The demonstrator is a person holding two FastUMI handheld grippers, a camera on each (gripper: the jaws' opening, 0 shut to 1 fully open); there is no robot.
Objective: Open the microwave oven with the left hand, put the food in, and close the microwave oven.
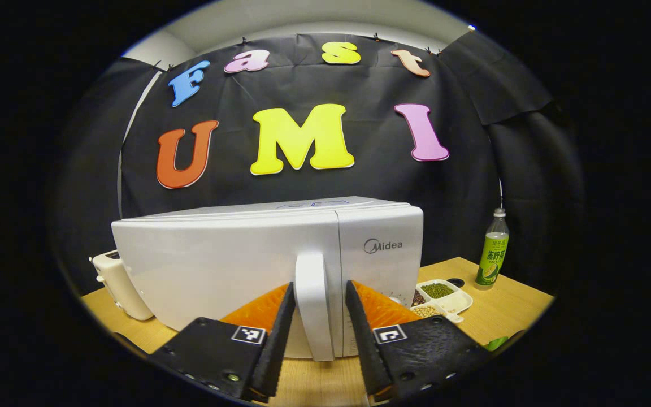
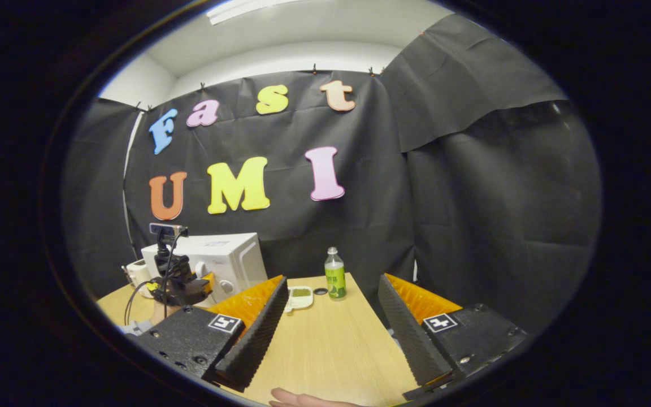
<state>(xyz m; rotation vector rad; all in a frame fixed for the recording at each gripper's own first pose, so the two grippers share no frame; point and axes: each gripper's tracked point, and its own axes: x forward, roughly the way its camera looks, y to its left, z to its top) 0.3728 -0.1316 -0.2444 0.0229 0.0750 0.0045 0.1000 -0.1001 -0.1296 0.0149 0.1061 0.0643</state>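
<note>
The white microwave stands shut on the wooden table, its vertical door handle facing me. My left gripper is open, one finger on each side of the handle, with a small gap on the right side. A white divided tray of food with beans lies just right of the microwave. In the right gripper view, my right gripper hangs open over the table with nothing in it, well back from the microwave. That view also has the left gripper at the microwave's front and the tray.
A green drink bottle stands at the back right of the table, behind the tray. A cream toaster sits left of the microwave. A hand rests at the table's near edge.
</note>
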